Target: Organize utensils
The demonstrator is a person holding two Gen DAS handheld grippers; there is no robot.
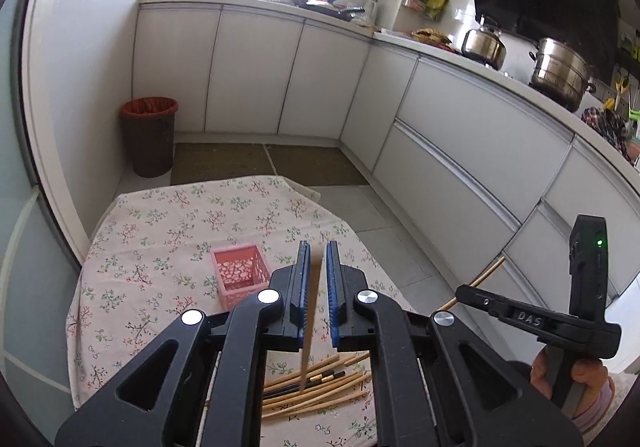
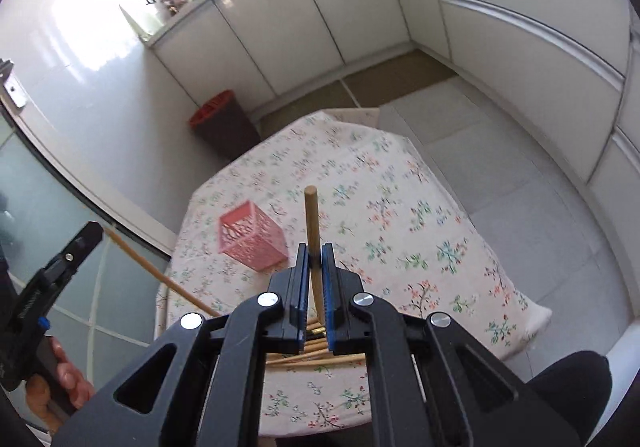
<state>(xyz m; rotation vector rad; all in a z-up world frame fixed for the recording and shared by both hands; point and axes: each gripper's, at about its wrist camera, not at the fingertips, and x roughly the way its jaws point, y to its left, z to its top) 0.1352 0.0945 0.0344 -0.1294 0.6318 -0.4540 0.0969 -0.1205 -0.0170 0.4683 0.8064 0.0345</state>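
My left gripper [image 1: 318, 251] is shut on a wooden chopstick [image 1: 313, 311] and holds it above the table; that chopstick also shows in the right wrist view [image 2: 160, 275], slanting up from the left. My right gripper [image 2: 316, 251] is shut on another wooden chopstick [image 2: 312, 223] that sticks out forward past the fingers; its shaft shows in the left wrist view [image 1: 476, 283]. A pink lattice basket [image 1: 240, 273] stands empty on the floral tablecloth [image 1: 160, 231], ahead and left of both grippers [image 2: 252, 239]. Several more chopsticks [image 1: 320, 387], wooden and dark, lie piled below the grippers [image 2: 316, 355].
The small table is draped in the floral cloth [image 2: 400, 207] and has floor on its right. A brown bin with a red liner [image 1: 149, 135] stands at the wall beyond it. White kitchen cabinets [image 1: 460, 135] run along the back and right.
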